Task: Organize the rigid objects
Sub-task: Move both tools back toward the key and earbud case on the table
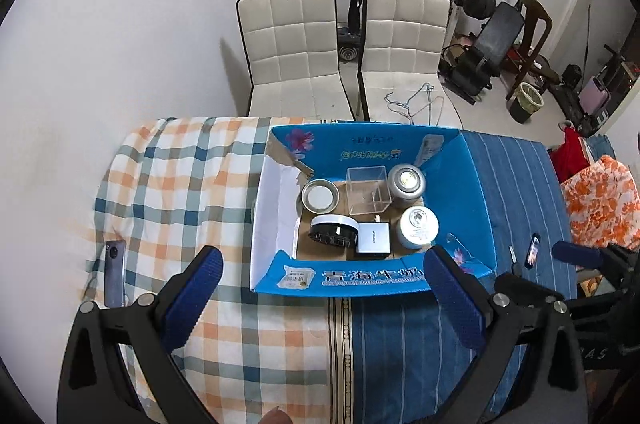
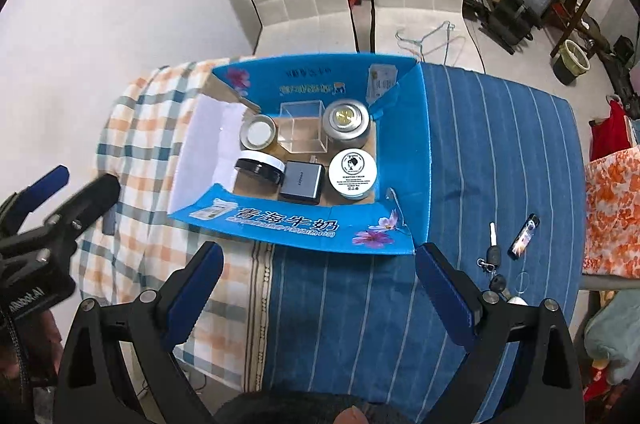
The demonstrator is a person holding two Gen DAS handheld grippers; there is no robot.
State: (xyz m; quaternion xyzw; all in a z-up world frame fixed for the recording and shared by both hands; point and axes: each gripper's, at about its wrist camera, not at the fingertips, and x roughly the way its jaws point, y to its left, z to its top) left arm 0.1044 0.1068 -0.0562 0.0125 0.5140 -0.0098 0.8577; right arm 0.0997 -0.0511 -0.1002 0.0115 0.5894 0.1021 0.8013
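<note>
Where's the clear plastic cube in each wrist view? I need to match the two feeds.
Left wrist: the clear plastic cube stands in the back row of the blue box, right of centre in the picture.
Right wrist: the cube is in the same back row, just left of centre, in the upper half.
Shared landmark: the silver tin right beside it.
</note>
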